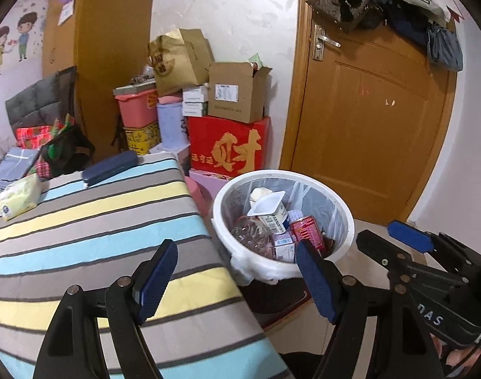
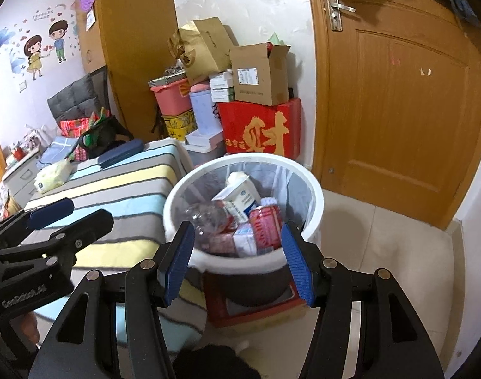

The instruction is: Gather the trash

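Both tongs, left tongs and right tongs, are held spread with nothing between them. Just beyond, beside the striped bed, the white bin is filled with a yogurt cup and cartons.

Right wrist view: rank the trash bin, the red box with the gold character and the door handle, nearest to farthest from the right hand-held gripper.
1. Trash bin, just beyond the right hand-held gripper.
2. Red box, behind the bin against the wall.
3. Door handle, high up, right.
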Motion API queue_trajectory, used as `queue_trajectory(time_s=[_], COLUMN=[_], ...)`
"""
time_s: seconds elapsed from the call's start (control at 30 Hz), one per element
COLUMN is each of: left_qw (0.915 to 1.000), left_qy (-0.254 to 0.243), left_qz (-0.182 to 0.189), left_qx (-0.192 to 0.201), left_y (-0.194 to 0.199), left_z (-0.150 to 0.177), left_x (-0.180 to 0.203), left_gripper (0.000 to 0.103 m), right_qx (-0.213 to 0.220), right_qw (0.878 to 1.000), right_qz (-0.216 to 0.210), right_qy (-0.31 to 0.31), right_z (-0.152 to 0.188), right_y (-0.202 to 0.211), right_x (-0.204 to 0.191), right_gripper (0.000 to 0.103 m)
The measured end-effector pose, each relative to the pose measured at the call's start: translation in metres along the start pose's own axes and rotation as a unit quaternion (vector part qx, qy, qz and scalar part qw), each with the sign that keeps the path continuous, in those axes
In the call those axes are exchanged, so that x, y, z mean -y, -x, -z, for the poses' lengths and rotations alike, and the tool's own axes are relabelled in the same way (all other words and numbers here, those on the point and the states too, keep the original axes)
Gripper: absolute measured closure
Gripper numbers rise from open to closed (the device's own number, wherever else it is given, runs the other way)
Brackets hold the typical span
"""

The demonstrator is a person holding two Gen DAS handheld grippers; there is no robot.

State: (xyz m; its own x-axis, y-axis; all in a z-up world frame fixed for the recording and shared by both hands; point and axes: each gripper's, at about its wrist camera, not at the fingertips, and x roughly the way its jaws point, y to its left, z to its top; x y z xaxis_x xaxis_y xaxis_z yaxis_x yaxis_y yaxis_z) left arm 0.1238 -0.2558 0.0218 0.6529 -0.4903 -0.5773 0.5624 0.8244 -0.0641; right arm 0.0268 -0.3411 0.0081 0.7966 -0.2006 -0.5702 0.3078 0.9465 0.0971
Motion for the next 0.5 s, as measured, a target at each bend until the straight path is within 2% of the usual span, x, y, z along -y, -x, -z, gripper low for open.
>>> queue_trajectory(time_s=[0.5], left_qw=[0.9996], left_qy=[0.005], left_qz=[-0.019], left_qx=[0.022], left_y=[0.038], left_z=[0.035], left_x=[-0.004], left_gripper=[0.026], right_qx=[0.027], right_qw=[0.999], right_qz=[0.043], right_qy=[0.017], right_z=[0.021], right_y=[0.021], right_x=[-0.024], right_gripper=[0.044])
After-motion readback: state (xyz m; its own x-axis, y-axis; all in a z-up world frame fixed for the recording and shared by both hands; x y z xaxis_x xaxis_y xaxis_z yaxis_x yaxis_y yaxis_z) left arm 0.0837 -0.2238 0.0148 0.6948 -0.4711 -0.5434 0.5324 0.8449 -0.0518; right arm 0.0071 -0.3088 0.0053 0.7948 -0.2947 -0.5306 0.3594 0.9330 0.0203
